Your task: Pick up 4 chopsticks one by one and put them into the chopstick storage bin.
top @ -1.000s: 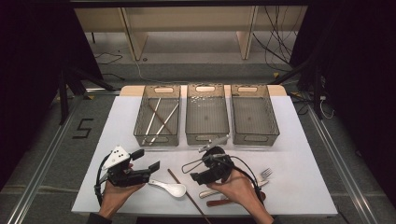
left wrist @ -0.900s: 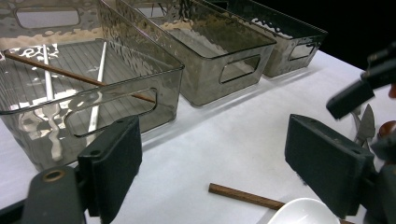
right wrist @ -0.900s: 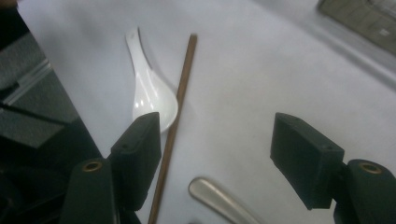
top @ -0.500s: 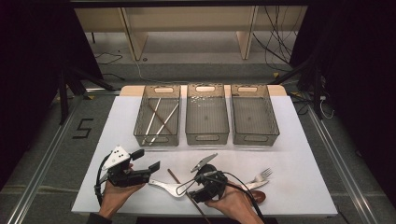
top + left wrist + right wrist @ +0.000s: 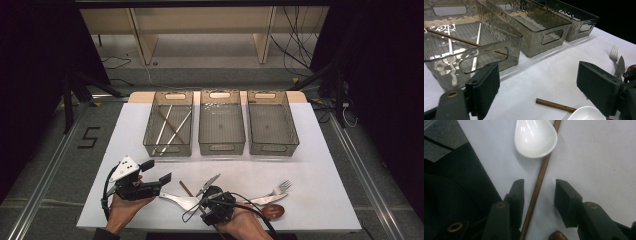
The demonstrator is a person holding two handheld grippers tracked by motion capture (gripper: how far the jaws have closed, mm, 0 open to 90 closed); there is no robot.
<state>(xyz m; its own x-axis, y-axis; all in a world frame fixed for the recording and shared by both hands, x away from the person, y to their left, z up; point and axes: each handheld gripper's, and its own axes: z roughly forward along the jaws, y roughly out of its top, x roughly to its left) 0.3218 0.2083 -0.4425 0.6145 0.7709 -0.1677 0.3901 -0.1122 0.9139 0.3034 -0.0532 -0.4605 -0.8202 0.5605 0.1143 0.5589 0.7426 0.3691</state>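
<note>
Chopstick lies flat on the tabletop between my right claw's closing, not yet touching jaws, beside the white spoon. Thin, stiff, light wood; I'd pinch mid-shaft. Left claw gapes empty.

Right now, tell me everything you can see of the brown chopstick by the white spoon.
The brown chopstick is a thin, straight, dark stick, wood by its look, lying flat on the white table. It runs between the jaws of the right gripper, which have just been closing and have not yet pinched it. Its far part passes under the edge of the white spoon.
</note>
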